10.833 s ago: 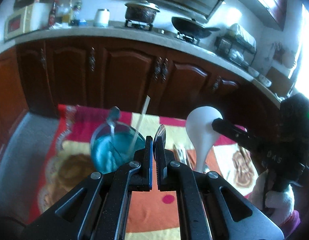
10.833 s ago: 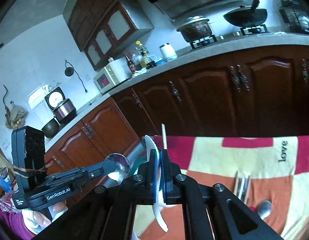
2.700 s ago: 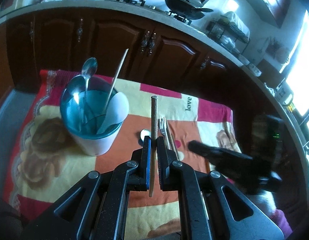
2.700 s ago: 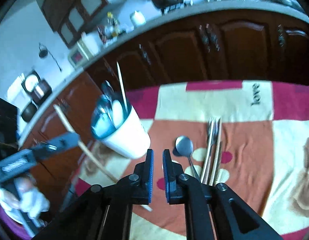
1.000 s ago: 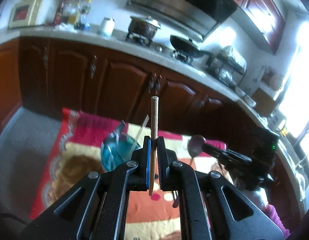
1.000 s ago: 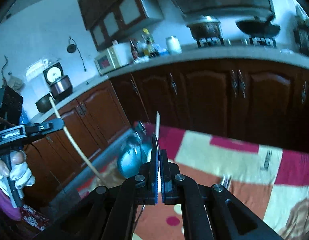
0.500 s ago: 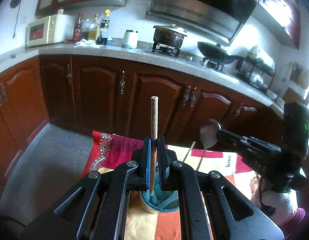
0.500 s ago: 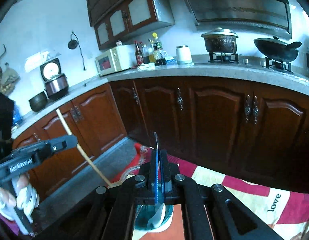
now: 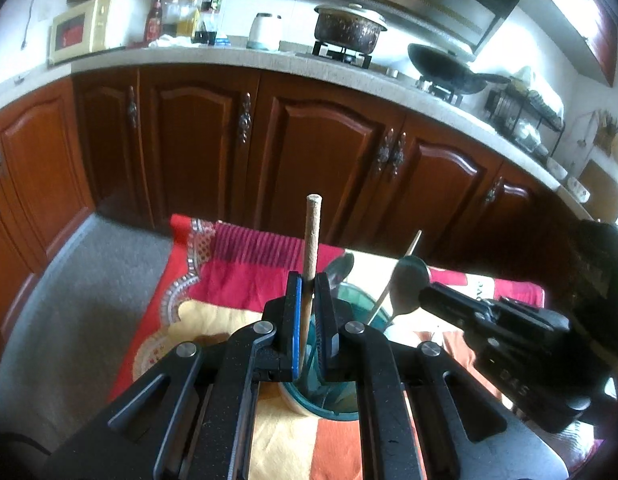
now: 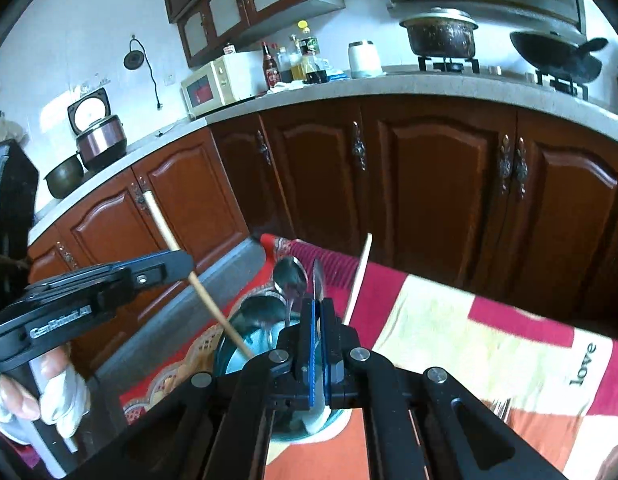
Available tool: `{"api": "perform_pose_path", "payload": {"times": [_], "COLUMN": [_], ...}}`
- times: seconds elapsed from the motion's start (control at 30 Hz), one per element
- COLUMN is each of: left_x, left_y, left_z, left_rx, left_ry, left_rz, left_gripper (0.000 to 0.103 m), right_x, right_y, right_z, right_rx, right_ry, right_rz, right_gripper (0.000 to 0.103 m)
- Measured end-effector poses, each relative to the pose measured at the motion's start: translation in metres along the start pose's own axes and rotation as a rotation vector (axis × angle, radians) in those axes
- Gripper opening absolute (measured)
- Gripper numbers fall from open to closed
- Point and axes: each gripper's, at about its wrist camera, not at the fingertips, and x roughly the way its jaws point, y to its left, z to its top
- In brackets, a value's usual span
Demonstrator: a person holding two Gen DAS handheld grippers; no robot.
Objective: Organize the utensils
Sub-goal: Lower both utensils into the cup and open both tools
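My left gripper [image 9: 307, 286] is shut on a wooden chopstick [image 9: 310, 240], held upright with its lower end inside the teal-lined utensil cup [image 9: 329, 398]. In the right wrist view the same chopstick [image 10: 197, 284] slants down into the cup [image 10: 237, 340]. My right gripper [image 10: 318, 308] is shut on a metal spoon [image 10: 318, 280], seen edge-on, just above the cup. In the left wrist view that spoon's bowl [image 9: 409, 290] sticks up from the right gripper [image 9: 429, 298]. The cup holds another spoon [image 10: 289, 276] and a pale chopstick [image 10: 359, 272].
A red, cream and orange patterned cloth [image 10: 449, 344] covers the table. Forks [image 10: 499, 406] lie on it at the right. Dark wooden cabinets [image 9: 329, 152] stand behind, under a countertop with a pot, a wok and a microwave. Grey floor [image 9: 69, 292] lies to the left.
Both grippers have come down closer over the cup. The chopstick's lower end now sits deeper in the cup, and the spoon has moved nearer its rim.
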Motion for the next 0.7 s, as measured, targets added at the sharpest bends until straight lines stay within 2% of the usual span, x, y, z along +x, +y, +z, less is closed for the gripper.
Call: {"api": "perform_pose_path", "payload": {"times": [0.23, 0.4, 0.47, 0.53, 0.57, 0.7], "left_x": [0.003, 0.007, 0.004, 0.001, -0.001, -0.009], "left_y": [-0.008, -0.006, -0.006, -0.007, -0.008, -0.013], "left_z": [-0.007, -0.009, -0.010, -0.010, -0.011, -0.015], "left_rx": [0.005, -0.021, -0.017, -0.021, -0.022, -0.009], "left_ry": [-0.001, 0.040, 0.037, 0.040, 0.039, 0.039], "left_rz": [0.011, -0.007, -0.006, -0.010, -0.014, -0.014], "left_gripper": [0.005, 0.006, 0.012, 0.022, 0.026, 0.033], "right_x": [0.002, 0.006, 0.000, -0.007, -0.009, -0.021], "right_y": [-0.002, -0.006, -0.005, -0.006, -0.007, -0.009], "right_z": [-0.020, -0.025, -0.025, -0.027, -0.027, -0.034], "right_rx": [0.031, 0.075, 0.072, 0.081, 0.087, 0.110], "right_ry": [0.060, 0.106, 0.095, 0.085, 0.082, 0.071], "right_rz": [0.020, 0.044, 0.040, 0.038, 0.036, 0.031], "right_gripper": [0.002, 0.002, 0.005, 0.022, 0.026, 0.029]}}
